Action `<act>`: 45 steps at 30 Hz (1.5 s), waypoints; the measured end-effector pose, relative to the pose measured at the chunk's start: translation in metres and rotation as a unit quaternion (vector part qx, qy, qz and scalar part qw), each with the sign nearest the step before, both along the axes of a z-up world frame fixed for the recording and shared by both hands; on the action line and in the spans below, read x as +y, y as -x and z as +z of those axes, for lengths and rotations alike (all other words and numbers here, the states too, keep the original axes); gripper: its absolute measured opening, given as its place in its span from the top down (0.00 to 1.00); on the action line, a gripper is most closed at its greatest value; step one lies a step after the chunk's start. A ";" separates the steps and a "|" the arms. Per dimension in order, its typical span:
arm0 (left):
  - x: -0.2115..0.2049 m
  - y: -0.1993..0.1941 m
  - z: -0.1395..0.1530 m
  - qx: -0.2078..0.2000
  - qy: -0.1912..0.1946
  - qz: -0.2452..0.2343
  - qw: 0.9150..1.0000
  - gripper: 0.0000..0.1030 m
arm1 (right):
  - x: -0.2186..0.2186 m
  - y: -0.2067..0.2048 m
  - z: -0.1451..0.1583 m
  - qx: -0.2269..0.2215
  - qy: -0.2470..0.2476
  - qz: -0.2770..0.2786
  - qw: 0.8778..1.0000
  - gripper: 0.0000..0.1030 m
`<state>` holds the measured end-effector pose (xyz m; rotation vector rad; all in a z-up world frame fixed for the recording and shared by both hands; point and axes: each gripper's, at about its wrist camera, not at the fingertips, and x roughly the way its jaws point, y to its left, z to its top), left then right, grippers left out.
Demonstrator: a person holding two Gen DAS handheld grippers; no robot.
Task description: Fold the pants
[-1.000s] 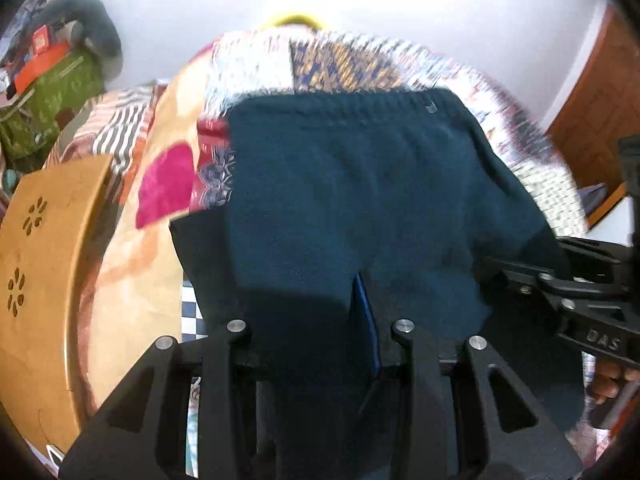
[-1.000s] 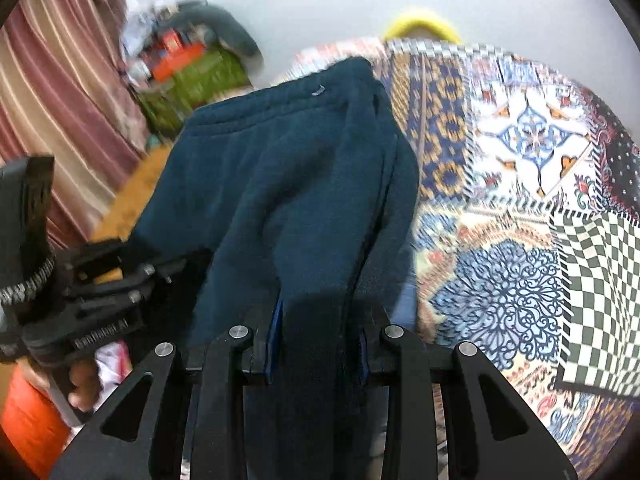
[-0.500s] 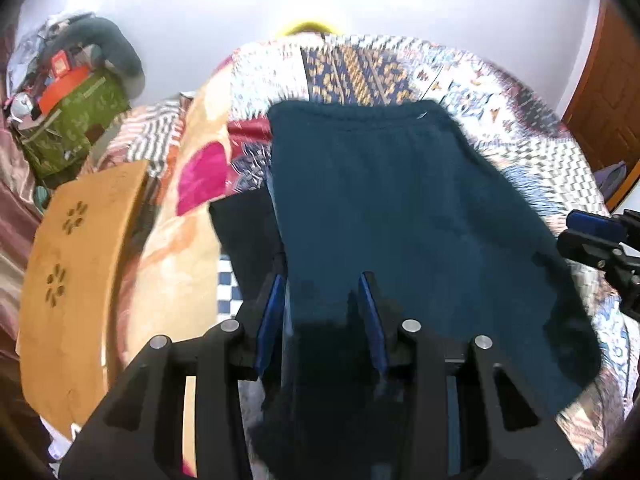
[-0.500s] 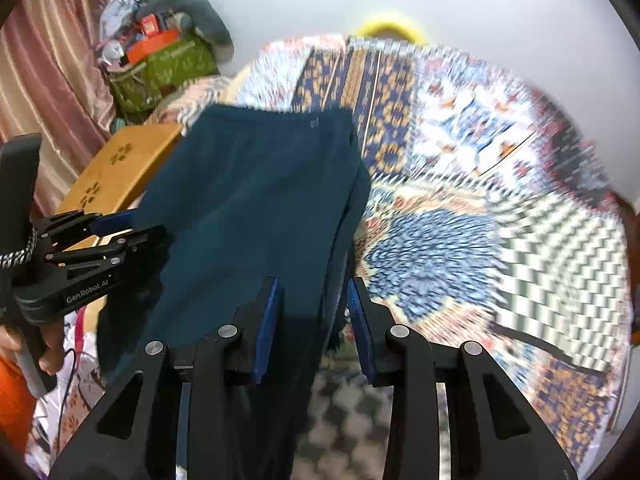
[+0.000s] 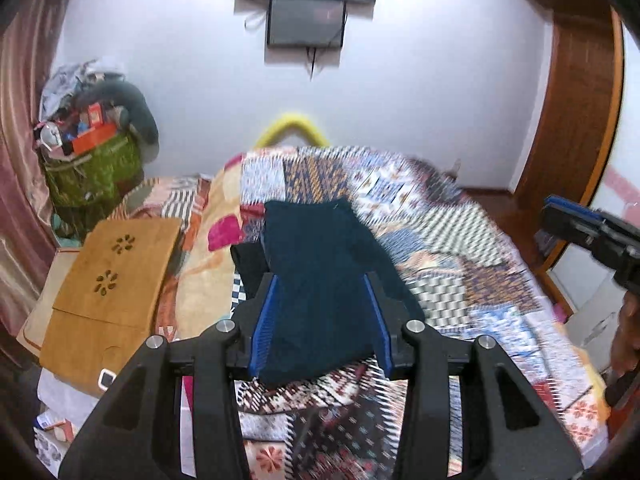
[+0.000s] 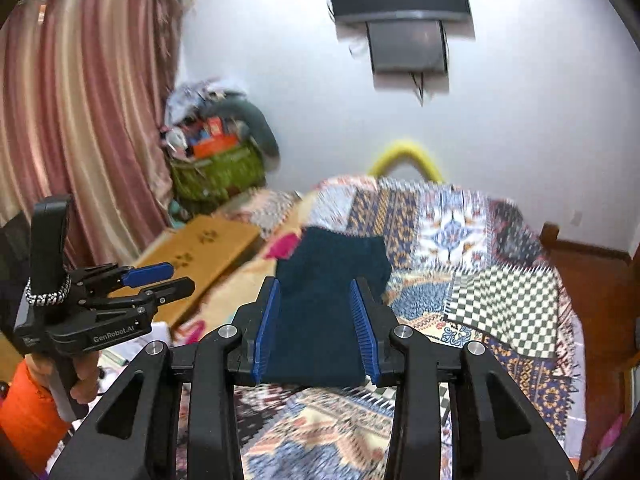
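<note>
Both claws raised and spread wide, holding nothing.

Nearest us, our left claw and right claw grip no cloth; beyond them the dark blue pants lie folded on the patchwork bed, with a wooden lap desk at far left.

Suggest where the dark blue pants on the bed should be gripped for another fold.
Probably the near edge of the pants, coming from the foot of the bed. They lie flat on the quilt with that edge nearest both open grippers, left and right, a corner for each.
</note>
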<state>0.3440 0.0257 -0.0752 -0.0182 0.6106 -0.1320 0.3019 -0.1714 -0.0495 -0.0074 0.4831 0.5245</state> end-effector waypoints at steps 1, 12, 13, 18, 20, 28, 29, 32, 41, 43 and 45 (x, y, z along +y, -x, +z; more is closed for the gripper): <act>0.000 0.012 0.009 -0.010 0.004 0.001 1.000 0.59 | -0.001 0.015 0.006 -0.014 -0.003 0.001 1.000 0.68; -0.011 0.159 0.083 -0.138 0.027 -0.004 0.990 0.47 | -0.010 0.124 0.046 -0.114 -0.041 -0.008 0.993 0.61; -0.013 0.168 0.086 -0.149 0.024 -0.002 0.989 0.43 | -0.011 0.132 0.048 -0.121 -0.046 -0.008 0.992 0.53; -0.019 0.205 0.094 -0.187 0.016 0.016 0.982 0.25 | -0.013 0.153 0.050 -0.138 -0.053 -0.024 0.989 0.27; -0.021 0.215 0.095 -0.197 0.014 0.022 0.980 0.12 | -0.014 0.159 0.049 -0.142 -0.055 -0.034 0.988 0.17; -0.015 0.228 0.093 -0.209 0.023 0.034 0.977 0.00 | -0.016 0.166 0.048 -0.144 -0.062 -0.056 0.986 0.00; -0.014 0.230 0.093 -0.209 0.023 0.036 0.977 0.00 | -0.017 0.168 0.047 -0.144 -0.065 -0.055 0.986 0.00; -0.013 0.229 0.091 -0.208 0.021 0.042 0.977 0.00 | -0.018 0.172 0.045 -0.146 -0.065 -0.057 0.985 0.00; -0.014 0.228 0.087 -0.203 0.020 0.049 0.978 0.00 | -0.019 0.172 0.043 -0.141 -0.062 -0.058 0.986 0.00; -0.014 0.228 0.085 -0.203 0.017 0.050 0.978 0.00 | -0.021 0.172 0.042 -0.139 -0.064 -0.058 0.987 0.00; -0.015 0.227 0.085 -0.203 0.014 0.051 0.978 0.00 | -0.021 0.172 0.041 -0.135 -0.068 -0.054 0.987 0.00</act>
